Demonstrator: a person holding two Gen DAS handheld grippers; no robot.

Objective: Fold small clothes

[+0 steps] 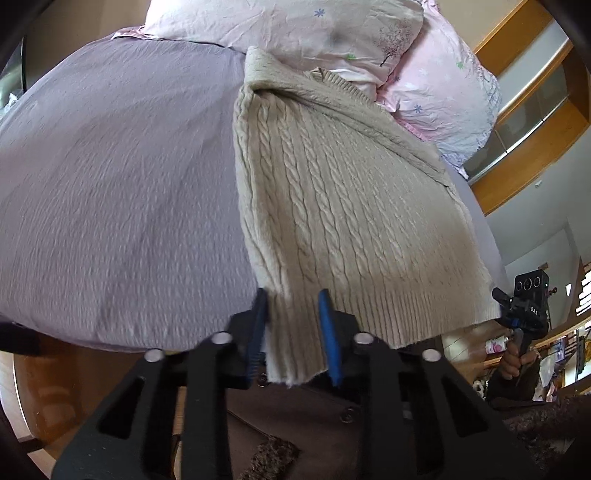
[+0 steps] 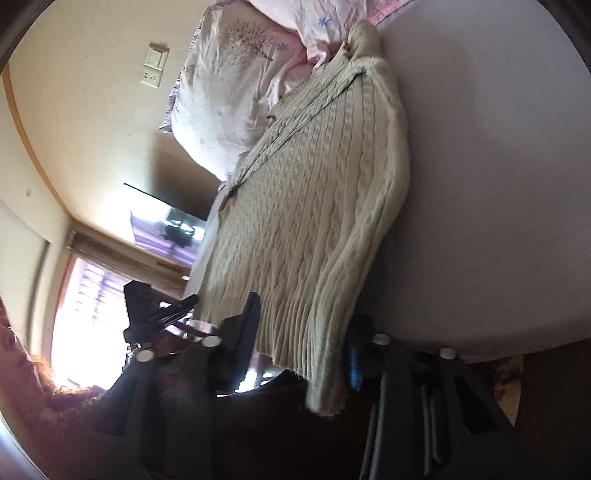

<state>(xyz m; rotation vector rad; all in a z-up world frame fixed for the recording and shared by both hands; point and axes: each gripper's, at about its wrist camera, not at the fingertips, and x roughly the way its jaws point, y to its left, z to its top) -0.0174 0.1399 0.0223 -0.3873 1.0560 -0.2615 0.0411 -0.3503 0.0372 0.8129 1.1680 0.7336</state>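
— So where is the garment?
— A beige cable-knit sweater point(image 1: 332, 206) lies on the lilac bed point(image 1: 110, 184), its ribbed hem hanging over the bed's near edge toward both hand-held grippers. Its far end reaches the pink floral pillows point(image 1: 295, 33) ahead.
— And the left hand-held gripper point(image 1: 295, 325)?
— Its blue-padded jaws stand partly apart, one on each side of the hem's left corner. The knit sits between them, but I cannot tell whether they press it.
— The right hand-held gripper point(image 2: 303, 350)?
— Much the same: a fold of the hem hangs between its two fingers, which stand fairly wide. From the left wrist view it shows at the hem's right corner, held in the person's hand point(image 1: 511, 363).
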